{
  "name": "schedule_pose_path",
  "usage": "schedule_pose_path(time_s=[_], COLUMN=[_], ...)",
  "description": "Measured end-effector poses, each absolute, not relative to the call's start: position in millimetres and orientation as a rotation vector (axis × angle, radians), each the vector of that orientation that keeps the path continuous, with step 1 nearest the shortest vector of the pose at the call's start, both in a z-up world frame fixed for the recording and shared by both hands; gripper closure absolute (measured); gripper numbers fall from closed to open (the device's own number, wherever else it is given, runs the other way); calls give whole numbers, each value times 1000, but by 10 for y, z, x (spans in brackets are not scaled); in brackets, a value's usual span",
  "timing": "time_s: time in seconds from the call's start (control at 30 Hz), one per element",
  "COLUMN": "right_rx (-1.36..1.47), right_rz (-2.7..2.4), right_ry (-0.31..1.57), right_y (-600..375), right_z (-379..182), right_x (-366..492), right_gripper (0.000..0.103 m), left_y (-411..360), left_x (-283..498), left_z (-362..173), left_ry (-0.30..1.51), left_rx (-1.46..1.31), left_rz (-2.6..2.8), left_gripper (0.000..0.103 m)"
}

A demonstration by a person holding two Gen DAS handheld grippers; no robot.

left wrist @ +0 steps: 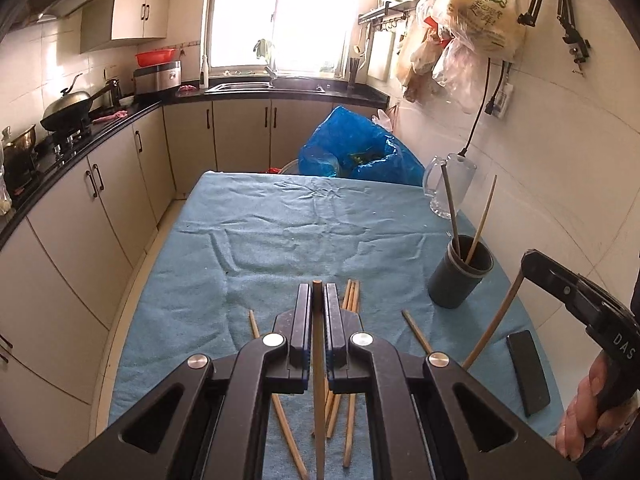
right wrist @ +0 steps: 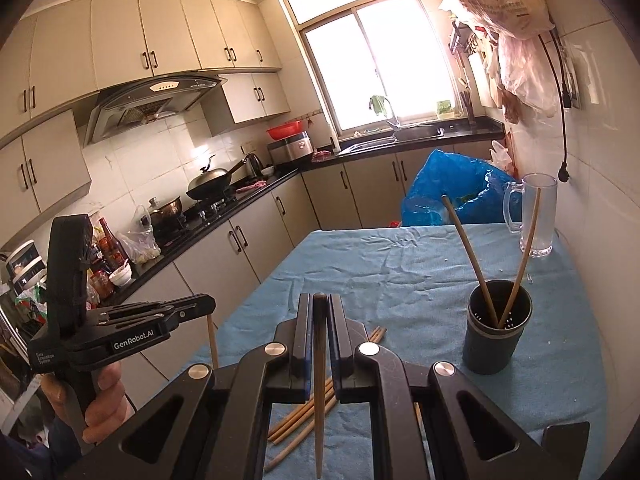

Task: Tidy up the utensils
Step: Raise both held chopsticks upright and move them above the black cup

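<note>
wooden matt chopsticks (left wrist: 352,412) lie on a wrinkled blue cloth (left wrist: 280,232) near a matt dark plastic holder (left wrist: 460,276).

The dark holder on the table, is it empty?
No, two chopsticks stand in the dark holder, leaning apart.

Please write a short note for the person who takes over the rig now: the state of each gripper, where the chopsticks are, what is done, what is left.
Left gripper: shut on one chopstick.
Right gripper: shut on another chopstick.
Dark holder cup stands on the blue cloth, near the wall; two chopsticks already lean in it.
Left: drop both held ones in, then the loose chopsticks lying on the cloth.
</note>
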State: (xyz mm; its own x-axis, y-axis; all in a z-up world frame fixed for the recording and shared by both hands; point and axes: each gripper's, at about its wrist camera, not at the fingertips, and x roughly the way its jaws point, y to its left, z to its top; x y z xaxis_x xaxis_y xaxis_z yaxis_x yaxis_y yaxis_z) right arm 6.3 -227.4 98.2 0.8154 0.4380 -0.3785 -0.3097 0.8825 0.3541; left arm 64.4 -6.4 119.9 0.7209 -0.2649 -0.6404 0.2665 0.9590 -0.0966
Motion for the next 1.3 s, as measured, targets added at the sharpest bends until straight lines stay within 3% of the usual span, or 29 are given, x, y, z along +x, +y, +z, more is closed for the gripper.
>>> schedule_pose_path(time_s=[1.3], right_rx=[301], right_rz=[398], right_ry=[427], right_y=[-2385], right_z=[1124], right_x=[-41], right_gripper=[95], left_y=[-263], left_x=[609], left_z=[1508], left_ry=[669], left_rx=[8], left_rz=[-344], left_gripper=[98])
